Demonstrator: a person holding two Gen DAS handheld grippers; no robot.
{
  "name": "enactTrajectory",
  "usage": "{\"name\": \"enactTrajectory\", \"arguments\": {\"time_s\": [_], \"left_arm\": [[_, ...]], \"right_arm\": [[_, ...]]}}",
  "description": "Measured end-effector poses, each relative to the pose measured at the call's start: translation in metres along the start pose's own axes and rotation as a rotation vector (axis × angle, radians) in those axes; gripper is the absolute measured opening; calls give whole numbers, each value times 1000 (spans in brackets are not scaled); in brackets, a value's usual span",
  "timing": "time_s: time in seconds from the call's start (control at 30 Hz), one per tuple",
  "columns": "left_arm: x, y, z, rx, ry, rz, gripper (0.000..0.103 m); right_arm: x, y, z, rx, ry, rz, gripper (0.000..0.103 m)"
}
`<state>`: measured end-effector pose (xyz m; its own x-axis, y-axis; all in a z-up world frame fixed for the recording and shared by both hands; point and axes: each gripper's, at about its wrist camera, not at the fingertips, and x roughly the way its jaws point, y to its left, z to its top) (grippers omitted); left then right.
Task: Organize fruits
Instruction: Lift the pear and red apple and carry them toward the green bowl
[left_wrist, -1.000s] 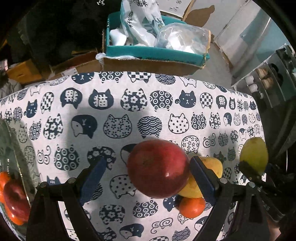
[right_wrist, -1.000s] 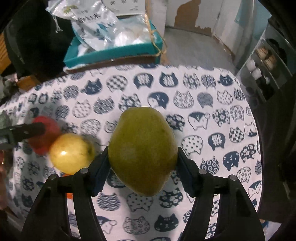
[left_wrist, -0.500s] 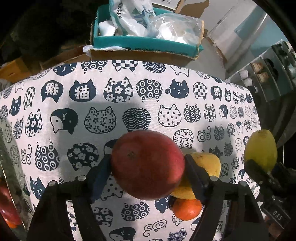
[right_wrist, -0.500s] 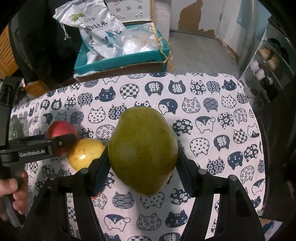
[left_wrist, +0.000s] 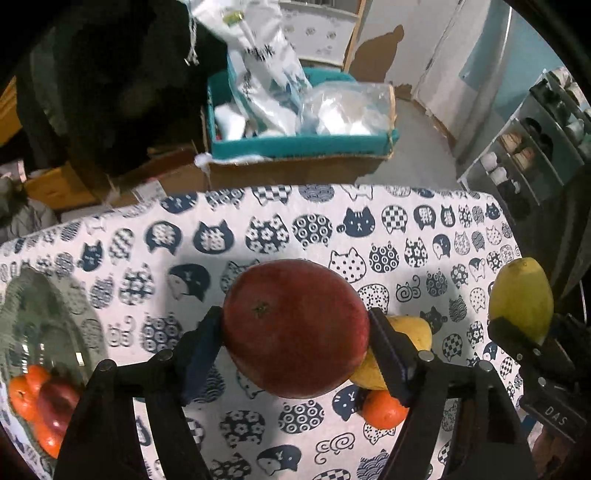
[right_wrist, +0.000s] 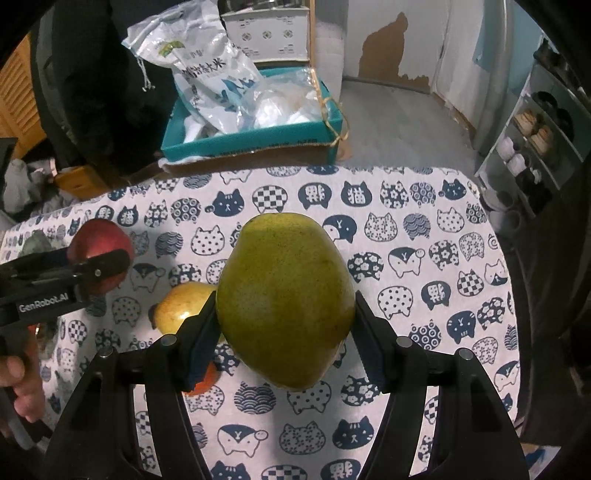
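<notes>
The table (right_wrist: 424, 192), under a white cloth printed with navy cat heads, fills the middle and lower part of both wrist views. Beyond its far edge, at upper centre, a teal box (right_wrist: 236, 142) sits on brown cardboard and holds a printed white rice bag (right_wrist: 207, 70) and crumpled clear plastic bags (right_wrist: 284, 99). A shoe rack (right_wrist: 532, 140) stands at the right edge of the frame.

At the lower left of the left wrist view a clear glass bowl (left_wrist: 40, 295) rests on the cloth, with oranges and a red fruit blurred inside it.

The right gripper (right_wrist: 284, 325) is clamped on a green mango (right_wrist: 284, 295), its dark pads pressed on both flanks; the mango hangs above the cloth at frame centre, narrow end toward the camera. In the left wrist view the same mango shows at the right edge.

The left gripper (left_wrist: 295, 339), whose jaws have just been closing, now grips a red apple (left_wrist: 295, 328) from both sides, stem pit facing up and left, at centre of its view. In the right wrist view that apple appears at middle left, with a person's hand (right_wrist: 20, 373) on the handle at the lower left.

Still lying on the cloth, just below and right of the held apple, are a yellow mango (left_wrist: 410, 332) and, touching it on the near side, a small orange (left_wrist: 384, 410)
</notes>
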<state>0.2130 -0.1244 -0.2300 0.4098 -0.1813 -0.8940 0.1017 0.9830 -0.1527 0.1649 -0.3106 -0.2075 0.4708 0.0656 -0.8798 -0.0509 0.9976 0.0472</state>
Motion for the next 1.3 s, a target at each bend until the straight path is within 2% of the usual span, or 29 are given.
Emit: {"name": "enactTrajectory", "arguments": {"time_s": [0.33,0.7,1.0,1.3], "left_arm": [[-49,9,-3,33,-93,54,78],[-101,14,-10,68,-183,68,78],[-143,35,-19,59,-252,99,78],[-176,62,-33,27,-287,102,78]], "right_arm": [[-34,15,5,-35,-75,-7,67],[-75,39,9,-74,-150,27,67],[-109,64,10,-118,-216,62,67],[-134,98,10,-192,-254,116,67]]}}
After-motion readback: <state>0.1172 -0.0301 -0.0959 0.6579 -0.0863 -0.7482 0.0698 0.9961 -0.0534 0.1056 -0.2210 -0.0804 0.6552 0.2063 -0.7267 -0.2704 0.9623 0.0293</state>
